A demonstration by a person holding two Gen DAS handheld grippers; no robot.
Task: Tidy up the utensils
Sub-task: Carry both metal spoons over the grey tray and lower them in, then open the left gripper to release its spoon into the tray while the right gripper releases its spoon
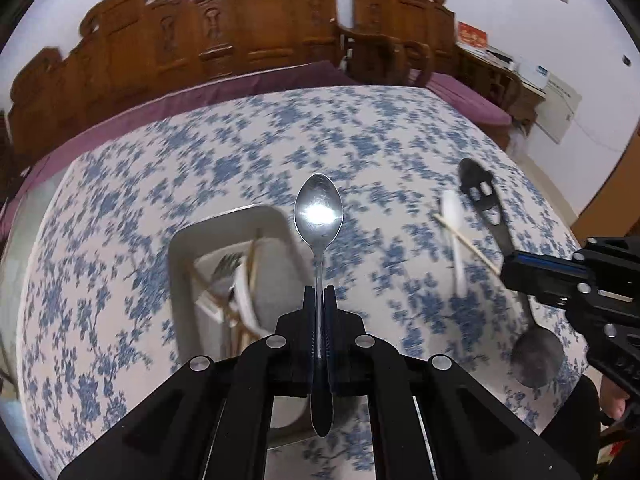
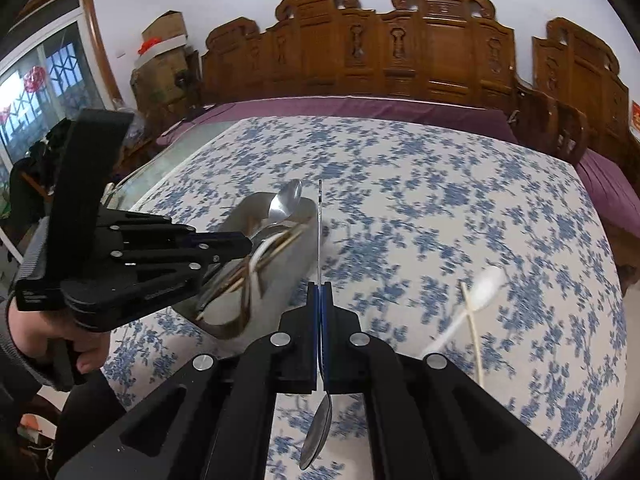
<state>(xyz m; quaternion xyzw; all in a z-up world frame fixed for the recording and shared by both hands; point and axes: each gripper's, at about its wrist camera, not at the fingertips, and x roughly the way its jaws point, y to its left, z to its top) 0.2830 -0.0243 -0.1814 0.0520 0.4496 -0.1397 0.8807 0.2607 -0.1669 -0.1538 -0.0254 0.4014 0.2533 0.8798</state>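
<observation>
My left gripper [image 1: 319, 294] is shut on the handle of a metal spoon [image 1: 319, 210], whose bowl points forward above the floral tablecloth. Just left of it and below stands a white rectangular container [image 1: 182, 256] holding a fork, chopsticks and a white spoon. My right gripper [image 2: 320, 288] is shut on a second metal spoon [image 2: 317, 436], with the bowl hanging toward the camera and the thin handle sticking up. The right wrist view shows the left gripper [image 2: 242, 246] over the container [image 2: 280, 276]. The right gripper [image 1: 506, 272] enters the left wrist view from the right.
A white plastic spoon [image 1: 452, 216] and a single chopstick [image 1: 468, 244] lie crossed on the cloth, seen too in the right wrist view as spoon [image 2: 486, 284] and chopstick [image 2: 472, 332]. A black slotted utensil [image 1: 476, 184] lies beyond them. A carved wooden bench [image 2: 400, 52] with purple cushions lines the far edge.
</observation>
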